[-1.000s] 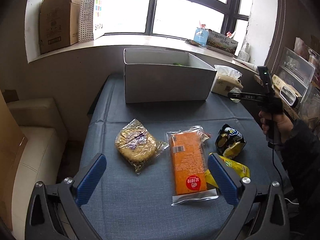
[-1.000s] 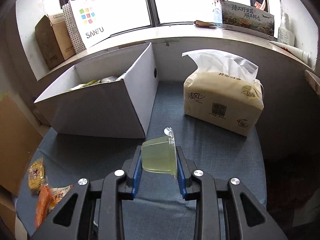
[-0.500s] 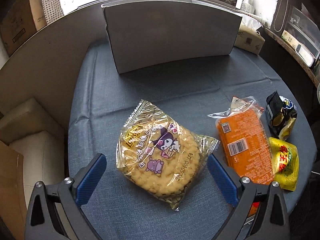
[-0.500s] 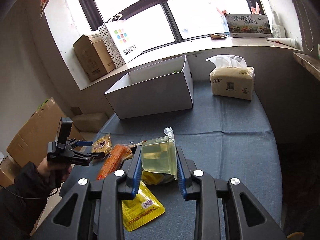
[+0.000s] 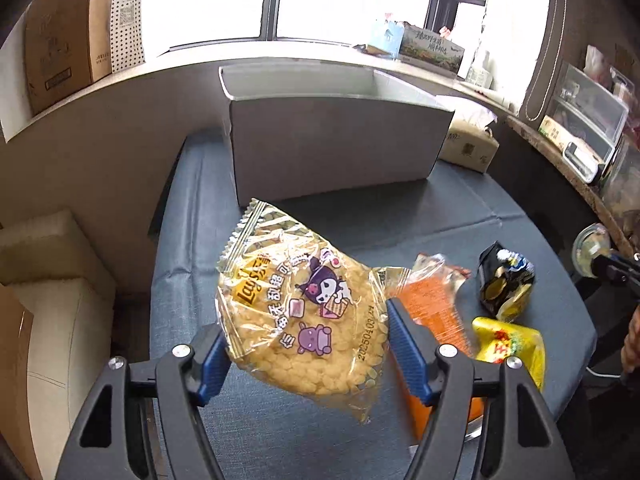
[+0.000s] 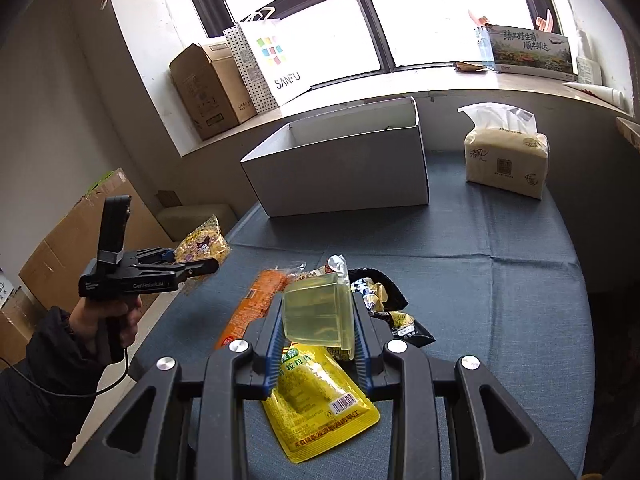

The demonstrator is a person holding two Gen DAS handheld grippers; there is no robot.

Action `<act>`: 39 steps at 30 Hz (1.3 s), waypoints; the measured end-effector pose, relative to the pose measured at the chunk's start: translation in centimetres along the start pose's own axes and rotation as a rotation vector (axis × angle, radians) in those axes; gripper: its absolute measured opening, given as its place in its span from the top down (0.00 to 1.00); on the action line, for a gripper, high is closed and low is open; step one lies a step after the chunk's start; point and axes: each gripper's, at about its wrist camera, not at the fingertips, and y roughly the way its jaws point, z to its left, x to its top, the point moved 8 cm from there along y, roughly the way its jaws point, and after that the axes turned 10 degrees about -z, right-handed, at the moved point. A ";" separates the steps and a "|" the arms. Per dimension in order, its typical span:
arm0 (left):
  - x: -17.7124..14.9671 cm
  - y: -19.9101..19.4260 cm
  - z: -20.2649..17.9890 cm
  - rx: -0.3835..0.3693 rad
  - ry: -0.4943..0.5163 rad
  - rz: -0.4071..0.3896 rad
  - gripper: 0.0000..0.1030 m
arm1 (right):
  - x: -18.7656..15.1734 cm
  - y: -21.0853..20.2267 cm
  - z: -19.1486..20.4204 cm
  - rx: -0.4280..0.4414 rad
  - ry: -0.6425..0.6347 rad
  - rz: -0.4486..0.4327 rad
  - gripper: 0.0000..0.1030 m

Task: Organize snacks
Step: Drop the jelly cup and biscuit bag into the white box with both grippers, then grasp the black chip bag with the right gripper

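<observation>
From the left wrist view, the left gripper (image 5: pixel 308 346) is clamped on the round cracker pack (image 5: pixel 304 312), holding it clear of the blue tablecloth (image 5: pixel 400 216) with the white box (image 5: pixel 336 148) ahead. The blue pads bite only the pack's lower edges, so the crinkly film may slip or the brittle crackers crack if the squeeze tightens. Beside it lie the orange pack (image 5: pixel 436 304), the black packet (image 5: pixel 504 280) and the yellow pouch (image 5: pixel 516 344); a low swing could drag them.

From the right wrist view, the right gripper (image 6: pixel 318 334) is closed on a clear jelly cup (image 6: pixel 316 312), hovering above the yellow pouch (image 6: pixel 320 400). The cup looks tilted, though the lens may exaggerate this, and its smooth walls could let it twist out. Both hands probably head for the white box (image 6: pixel 340 168); arriving together risks a collision at its rim.
</observation>
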 end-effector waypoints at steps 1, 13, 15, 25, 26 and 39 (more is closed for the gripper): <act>1.2 -0.7 -0.2 -0.010 -0.012 -0.031 0.27 | 0.6 0.6 0.3 0.008 -0.004 -0.003 0.68; 19.6 2.9 -0.6 -0.061 -0.154 -0.208 0.27 | 16.5 12.0 -0.8 0.013 0.048 -0.082 0.68; 21.6 5.6 -0.2 -0.060 -0.179 -0.188 0.27 | 18.8 14.5 -2.0 -0.012 0.047 -0.073 0.68; 22.7 12.2 3.8 0.076 -0.198 -0.105 0.00 | 22.9 20.5 -7.7 -0.108 0.152 -0.035 0.00; 22.4 12.0 4.1 0.075 -0.203 -0.110 0.00 | 22.9 20.1 -7.9 -0.097 0.162 -0.055 0.00; 17.9 2.2 -0.9 0.005 -0.068 -0.209 0.00 | 19.6 11.5 -3.0 -0.043 0.033 -0.125 0.00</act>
